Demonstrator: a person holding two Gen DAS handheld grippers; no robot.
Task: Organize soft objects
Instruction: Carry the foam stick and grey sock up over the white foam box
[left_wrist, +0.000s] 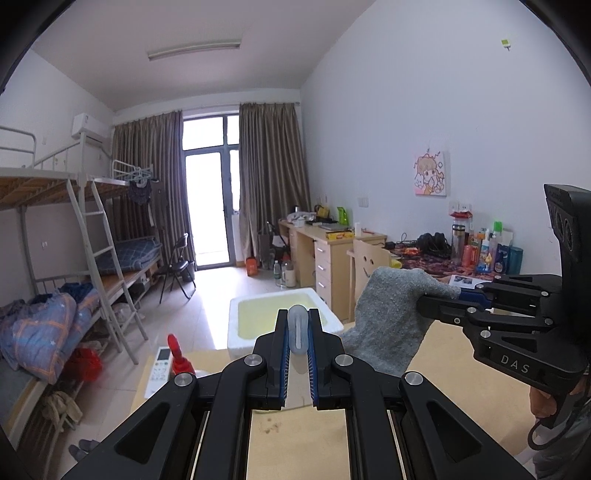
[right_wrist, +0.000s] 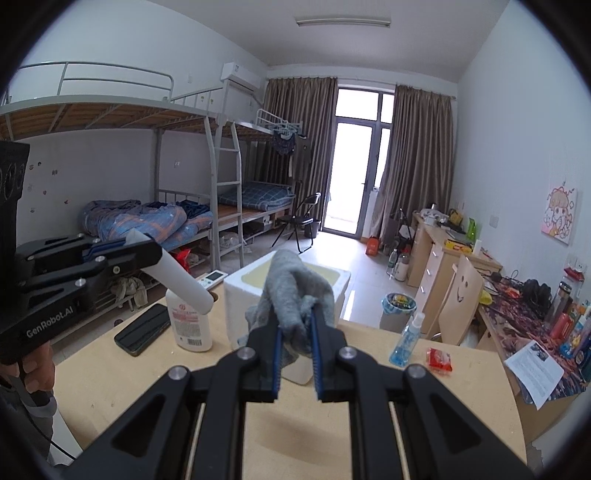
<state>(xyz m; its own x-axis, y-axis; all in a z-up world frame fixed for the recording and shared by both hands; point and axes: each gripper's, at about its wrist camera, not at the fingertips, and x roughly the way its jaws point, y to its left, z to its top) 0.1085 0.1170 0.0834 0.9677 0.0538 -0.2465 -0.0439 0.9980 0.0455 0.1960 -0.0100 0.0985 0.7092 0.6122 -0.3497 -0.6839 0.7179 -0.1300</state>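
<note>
Between the blue-lined fingers of the left gripper (left_wrist: 298, 332) a pale tube (left_wrist: 297, 328) is clamped by its flattened end; in the right wrist view the same tube (right_wrist: 181, 278) slants down and away from that gripper's tip, its round end hanging just in front of the white lotion bottle (right_wrist: 188, 325), though whether the two touch is hard to judge from this angle. The right gripper (right_wrist: 297, 326) is closed on a grey knitted cloth (right_wrist: 291, 295), probably a sock, which bunches up above the fingertips and droops on either side of them. From the left wrist view the cloth (left_wrist: 391, 314) hangs from the right gripper's tip (left_wrist: 434, 299), off to the right of the left claw and held clear of the wooden table (left_wrist: 443, 350).

Straight ahead of both claws, past the far edge of the table, stands a white foam box (left_wrist: 236, 332) with a yellowish inside; in the right wrist view the grey cloth covers part of its near wall (right_wrist: 240, 295). To the left of the right claw a black phone (right_wrist: 142, 328) lies flat on the table beside the lotion bottle, and a white remote control (right_wrist: 212, 278) lies beyond them. To its right stand a small blue spray bottle (right_wrist: 406, 339) and, just past that, a red packet (right_wrist: 439, 360). A hand (right_wrist: 35, 373) grips the left gripper's handle at the left edge.
</note>
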